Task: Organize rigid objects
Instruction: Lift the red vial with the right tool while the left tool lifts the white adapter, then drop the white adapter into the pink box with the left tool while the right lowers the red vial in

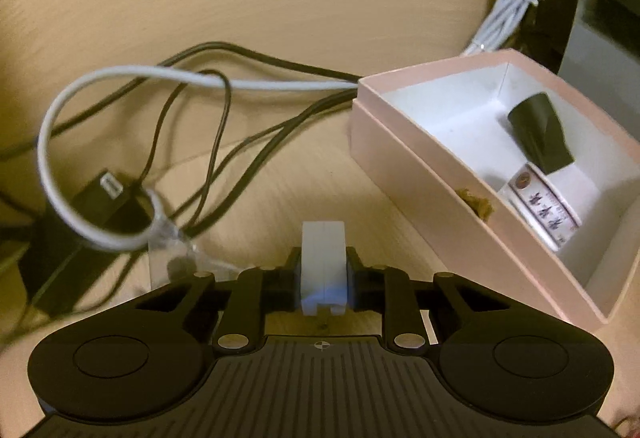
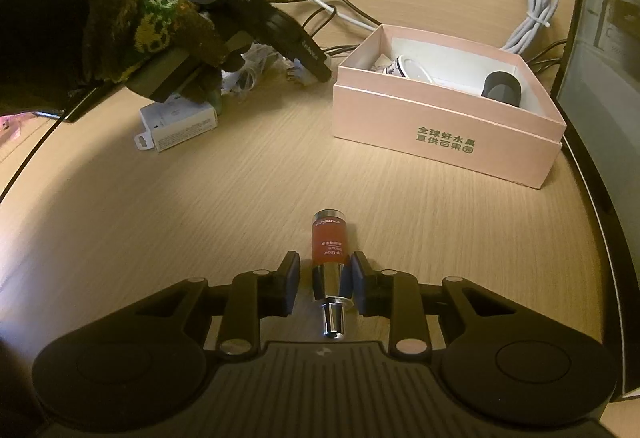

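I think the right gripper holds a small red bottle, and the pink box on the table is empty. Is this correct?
Not quite. The pink box is not empty: a black object and a patterned white cup lie in it, as the right wrist view shows. The right gripper does hold the small red bottle.

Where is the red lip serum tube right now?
In the right wrist view, the red lip serum tube sits low and central between the right gripper pads, over the wooden table, nearer the camera than the pink box.
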Available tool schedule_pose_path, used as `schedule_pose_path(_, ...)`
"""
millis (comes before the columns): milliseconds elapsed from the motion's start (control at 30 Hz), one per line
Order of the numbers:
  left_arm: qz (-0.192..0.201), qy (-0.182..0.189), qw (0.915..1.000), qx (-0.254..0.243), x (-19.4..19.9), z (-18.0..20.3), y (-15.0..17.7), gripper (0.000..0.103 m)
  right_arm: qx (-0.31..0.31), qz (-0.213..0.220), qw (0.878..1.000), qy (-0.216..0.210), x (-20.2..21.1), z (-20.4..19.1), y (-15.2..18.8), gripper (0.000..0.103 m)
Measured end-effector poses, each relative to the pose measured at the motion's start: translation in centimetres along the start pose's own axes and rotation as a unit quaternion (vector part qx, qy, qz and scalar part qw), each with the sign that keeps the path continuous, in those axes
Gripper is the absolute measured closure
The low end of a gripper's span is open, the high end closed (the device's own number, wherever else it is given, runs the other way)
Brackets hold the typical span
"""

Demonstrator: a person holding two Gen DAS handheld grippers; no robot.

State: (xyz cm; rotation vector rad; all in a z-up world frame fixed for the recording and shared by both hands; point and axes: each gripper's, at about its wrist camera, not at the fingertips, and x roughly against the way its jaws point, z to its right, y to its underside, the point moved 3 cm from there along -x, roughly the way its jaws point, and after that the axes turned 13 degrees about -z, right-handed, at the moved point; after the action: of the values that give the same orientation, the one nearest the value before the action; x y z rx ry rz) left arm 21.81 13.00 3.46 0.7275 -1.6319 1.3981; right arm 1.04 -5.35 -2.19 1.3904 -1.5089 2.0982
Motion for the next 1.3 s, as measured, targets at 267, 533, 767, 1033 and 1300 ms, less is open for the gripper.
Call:
schedule_pose_path(267,0.013,0.037,0.9989,0.026,4.2,2.3,4.8,0.079,0.013,0.002,1.0,-0.007,1.7,0.9,-0.8,0.083)
schedule_pose_path(533,-0.003,0.118,0.9914,0.057,9.6,7.9,12.1,0.079,0.009,0.003,1.0,0.001,3.8,2.9,-0.8,0.083)
schedule_pose_path(767,-0.018,0.181,0.9805,0.074,11.1,12.8,15.7,0.079,0.02,0.016,1.0,0.017,7.0,4.3,-0.5,0.083)
schedule_pose_path(1033,-0.005,0.18,0.9783,0.102,11.0,13.4,14.6,0.079,0.013,0.034,0.999,0.031,8.2,5.5,-0.8,0.083)
schedule_pose_path(1300,0.094,0.144,0.979,0.109,14.3,12.3,5.2,0.079,-0.003,0.046,0.999,0.019,8.4,7.1,0.5,0.083)
